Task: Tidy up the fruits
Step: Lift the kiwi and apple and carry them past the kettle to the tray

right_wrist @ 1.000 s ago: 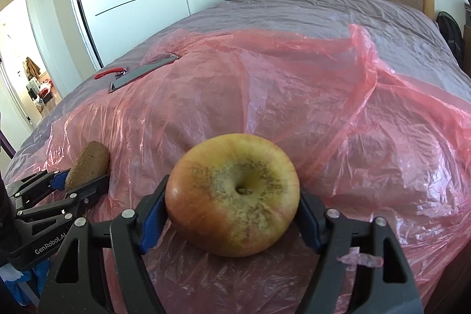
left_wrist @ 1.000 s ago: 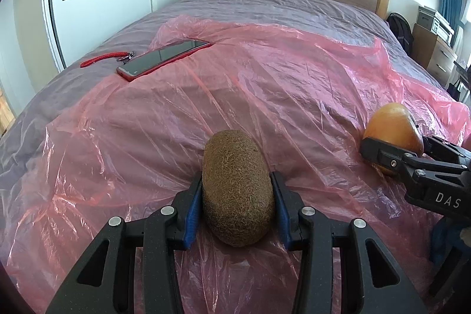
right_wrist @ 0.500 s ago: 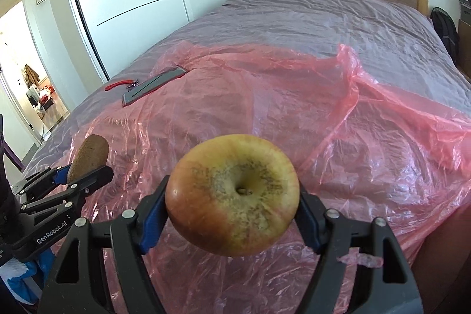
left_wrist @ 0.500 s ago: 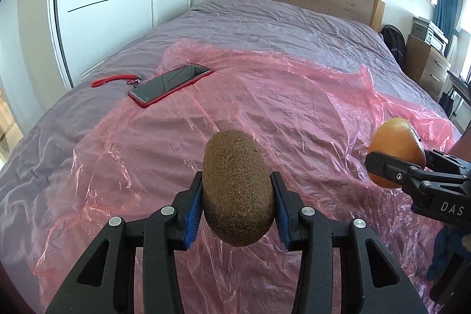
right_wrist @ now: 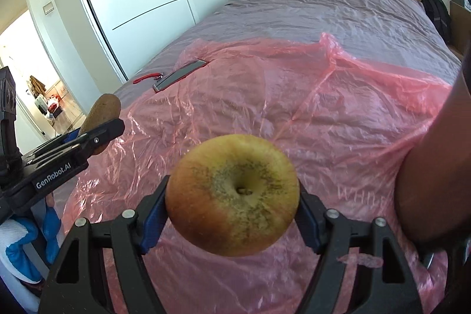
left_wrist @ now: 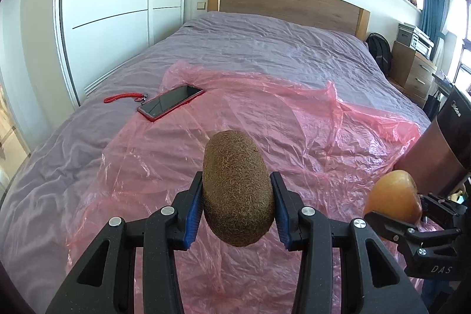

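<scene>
Fruit in both of your tools, held in the air above the bed point(left_wrist: 265, 49). Your left tool point(left_wrist: 237, 214) is clamped on a brown, fuzzy kiwi point(left_wrist: 237, 190), its blue pads point(left_wrist: 194, 211) pressing the two long sides; the fruit stands nearly upright between them. Your right tool point(right_wrist: 232, 211) is clamped on a yellow-red apple point(right_wrist: 232, 194), stem hollow facing the camera. Both fruits hang over a crinkled pink plastic sheet point(left_wrist: 294, 119) spread across the purple bedcover. In the left wrist view the apple point(left_wrist: 393, 196) appears at the lower right, near the kiwi but apart from it. A phone point(left_wrist: 170, 102) in a red case lies at the sheet's far left edge, with a red cord point(left_wrist: 123, 98) just beside it on the bedcover.
</scene>
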{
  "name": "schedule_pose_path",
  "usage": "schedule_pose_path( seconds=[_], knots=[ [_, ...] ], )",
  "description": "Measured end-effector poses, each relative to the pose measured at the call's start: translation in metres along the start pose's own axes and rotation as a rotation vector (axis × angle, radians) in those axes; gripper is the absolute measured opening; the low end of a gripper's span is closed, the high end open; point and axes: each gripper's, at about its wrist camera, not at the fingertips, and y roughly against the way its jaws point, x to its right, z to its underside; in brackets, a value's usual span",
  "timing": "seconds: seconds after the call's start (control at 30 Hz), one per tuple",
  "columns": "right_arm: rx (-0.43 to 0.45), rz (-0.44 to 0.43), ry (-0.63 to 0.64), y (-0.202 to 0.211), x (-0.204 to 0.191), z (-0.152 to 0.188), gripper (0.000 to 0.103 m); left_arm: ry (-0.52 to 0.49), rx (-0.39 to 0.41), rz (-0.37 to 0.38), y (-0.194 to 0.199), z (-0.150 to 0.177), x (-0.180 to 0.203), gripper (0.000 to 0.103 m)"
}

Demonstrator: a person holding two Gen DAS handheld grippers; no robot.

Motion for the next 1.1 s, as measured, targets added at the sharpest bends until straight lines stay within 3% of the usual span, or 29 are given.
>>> schedule_pose_path(
  seconds=[0.5, 1.1],
  knots=[
    [-0.008, 0.080, -0.111, 0.110, 0.040, 0.088, 0.098, -0.076, -0.044, 0.084, 0.070, 0.033, 0.082, 0.038],
    [0.117, 0.200, -0.262, 0.218, 0.135, 0.137, 0.098, -0.236, -0.109, 0.274, 0.117, 0.061, 0.226, 0.038]
  ],
)
